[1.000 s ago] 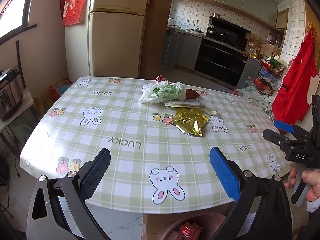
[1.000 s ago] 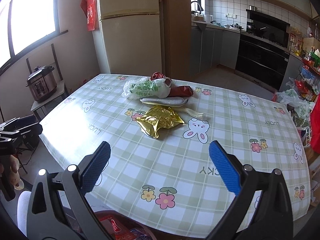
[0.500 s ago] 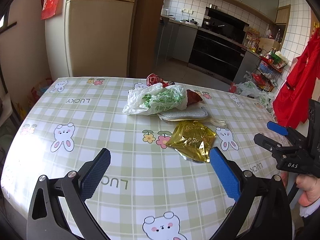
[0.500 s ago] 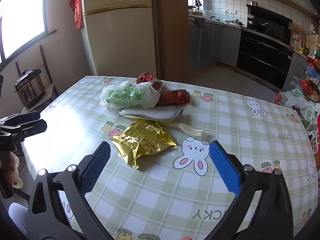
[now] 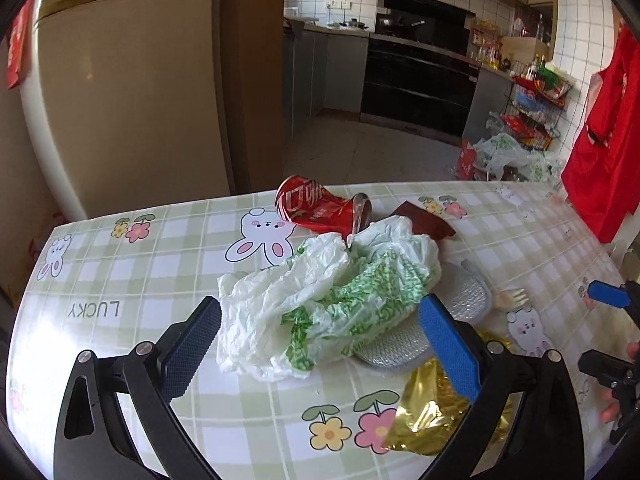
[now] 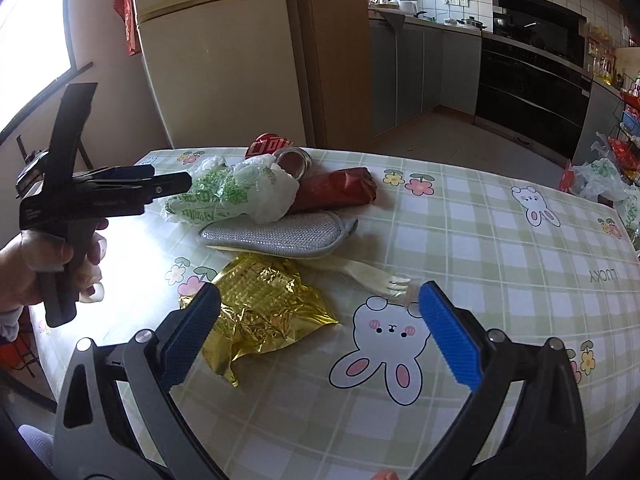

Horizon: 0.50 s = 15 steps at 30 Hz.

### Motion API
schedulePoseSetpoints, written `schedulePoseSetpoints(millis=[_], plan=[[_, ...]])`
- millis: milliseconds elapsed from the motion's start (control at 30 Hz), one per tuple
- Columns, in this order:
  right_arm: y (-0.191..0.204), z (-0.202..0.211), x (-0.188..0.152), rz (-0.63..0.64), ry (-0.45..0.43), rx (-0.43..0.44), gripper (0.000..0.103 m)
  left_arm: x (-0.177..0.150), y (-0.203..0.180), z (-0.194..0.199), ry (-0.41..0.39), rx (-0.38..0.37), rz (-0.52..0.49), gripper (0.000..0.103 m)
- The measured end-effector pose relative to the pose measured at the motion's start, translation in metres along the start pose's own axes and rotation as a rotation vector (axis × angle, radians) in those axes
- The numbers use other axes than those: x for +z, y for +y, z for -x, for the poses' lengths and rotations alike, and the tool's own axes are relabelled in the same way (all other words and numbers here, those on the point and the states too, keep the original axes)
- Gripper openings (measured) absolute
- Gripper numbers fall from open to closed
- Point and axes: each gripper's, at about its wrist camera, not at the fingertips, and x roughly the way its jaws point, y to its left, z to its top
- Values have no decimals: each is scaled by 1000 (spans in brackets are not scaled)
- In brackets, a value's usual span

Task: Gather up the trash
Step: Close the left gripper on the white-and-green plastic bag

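Approach step, nothing picked up yet. Table (image 6: 500,240) with checked bunny cloth carries the trash pile near the far middle. Crumpled white-and-green plastic bag (image 5: 332,300) lies on top of a silver mesh pad (image 6: 276,232); crushed red can (image 5: 316,208) and dark red wrapper (image 6: 340,190) behind it; gold foil packet (image 6: 260,304) in front; pale plastic fork (image 6: 376,276) poking out from under the pad. Left gripper (image 5: 320,344) spread wide, fingers straddling the bag, empty. Right gripper (image 6: 316,332) also spread wide, empty, hovering over the foil packet and fork end. Next move likely: lower left onto the bag and pinch a bunched fold; thin film, may slip. Versus half a second ago: both grippers much closer in, pile far larger in both views.
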Motion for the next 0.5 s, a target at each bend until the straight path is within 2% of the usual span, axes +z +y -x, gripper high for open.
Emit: schedulePoseSetpoints(millis=[100, 133, 167, 200, 233, 267, 333, 500], plan=[[2, -11, -4, 1, 30, 17, 97, -2, 7, -21, 37, -12, 25, 94], [3, -15, -5, 4, 43, 20, 97, -5, 9, -23, 49, -18, 30, 84], [4, -18, -6, -1, 56, 24, 97, -8, 10, -24, 60, -12, 25, 52], [4, -21, -8, -12, 69, 29, 97, -12, 12, -23, 71, 9, 28, 35], [6, -24, -9, -24, 82, 39, 97, -17, 15, -20, 69, 7, 42, 28], [8, -28, -12, -33, 95, 47, 97, -22, 17, -15, 61, -3, 47, 16], [13, -35, -16, -61, 126, 67, 97, -31, 19, -2, 43, 24, 34, 13], [30, -54, -28, -173, 186, 81, 97, -51, 24, 39, 2, 18, 71, 10]])
